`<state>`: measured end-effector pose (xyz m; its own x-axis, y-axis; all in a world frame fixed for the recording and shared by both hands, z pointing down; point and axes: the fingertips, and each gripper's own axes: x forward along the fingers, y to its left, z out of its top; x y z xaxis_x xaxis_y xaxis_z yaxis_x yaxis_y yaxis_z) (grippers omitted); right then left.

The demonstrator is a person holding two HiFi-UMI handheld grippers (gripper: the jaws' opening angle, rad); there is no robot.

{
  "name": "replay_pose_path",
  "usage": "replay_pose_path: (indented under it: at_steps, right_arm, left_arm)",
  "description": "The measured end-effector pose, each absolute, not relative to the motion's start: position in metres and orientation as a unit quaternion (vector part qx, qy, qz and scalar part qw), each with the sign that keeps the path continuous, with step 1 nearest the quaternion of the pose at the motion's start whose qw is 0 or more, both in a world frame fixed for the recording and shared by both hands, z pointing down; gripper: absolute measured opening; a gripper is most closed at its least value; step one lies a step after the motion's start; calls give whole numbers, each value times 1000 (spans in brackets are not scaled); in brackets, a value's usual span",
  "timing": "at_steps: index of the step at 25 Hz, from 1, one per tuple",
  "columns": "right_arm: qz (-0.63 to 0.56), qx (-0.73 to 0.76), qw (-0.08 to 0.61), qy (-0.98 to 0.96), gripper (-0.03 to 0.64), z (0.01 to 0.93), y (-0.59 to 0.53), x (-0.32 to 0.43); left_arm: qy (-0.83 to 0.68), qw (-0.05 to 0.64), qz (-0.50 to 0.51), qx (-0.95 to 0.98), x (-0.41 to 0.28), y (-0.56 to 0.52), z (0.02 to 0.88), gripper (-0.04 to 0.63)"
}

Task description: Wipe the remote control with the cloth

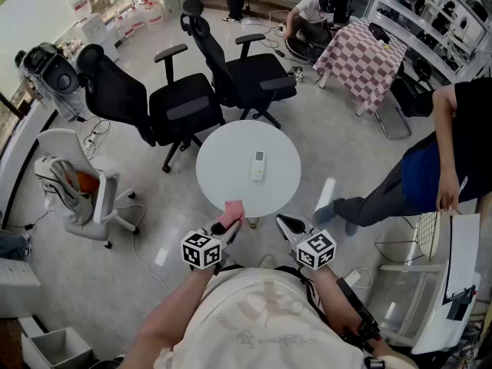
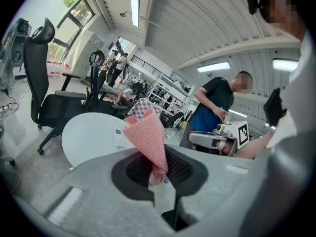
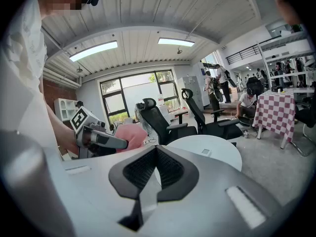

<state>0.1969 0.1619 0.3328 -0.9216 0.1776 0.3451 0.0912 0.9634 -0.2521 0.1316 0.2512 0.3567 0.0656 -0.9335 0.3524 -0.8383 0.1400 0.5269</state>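
Observation:
A white remote control (image 1: 258,164) lies on the round white table (image 1: 223,171), also seen small in the left gripper view as the remote (image 2: 119,138) and in the right gripper view as the remote (image 3: 205,152). My left gripper (image 1: 233,223) is shut on a pink cloth (image 1: 232,211), which sticks up from its jaws in its own view as the cloth (image 2: 149,142). It hovers at the table's near edge. My right gripper (image 1: 290,226) is shut with nothing in it, just right of the left one and short of the table. The pink cloth (image 3: 129,135) shows beside the left gripper (image 3: 98,139).
Two black office chairs (image 1: 154,102) (image 1: 242,71) stand behind the table, a white chair (image 1: 81,191) at the left. A person in a blue top (image 1: 430,167) stands at the right. A checkered table (image 1: 361,56) is farther back.

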Motion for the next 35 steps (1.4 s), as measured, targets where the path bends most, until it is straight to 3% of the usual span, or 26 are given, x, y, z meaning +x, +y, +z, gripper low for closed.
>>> replay_pose_path:
  at_steps: [19, 35]
  right_arm:
    - [140, 17, 190, -972, 8, 347, 157, 157]
    - [173, 19, 215, -961, 8, 382, 46, 72]
  left_arm:
    - [-666, 340, -81, 659, 84, 279, 378, 46]
    - [-665, 369, -37, 649, 14, 179, 387, 46]
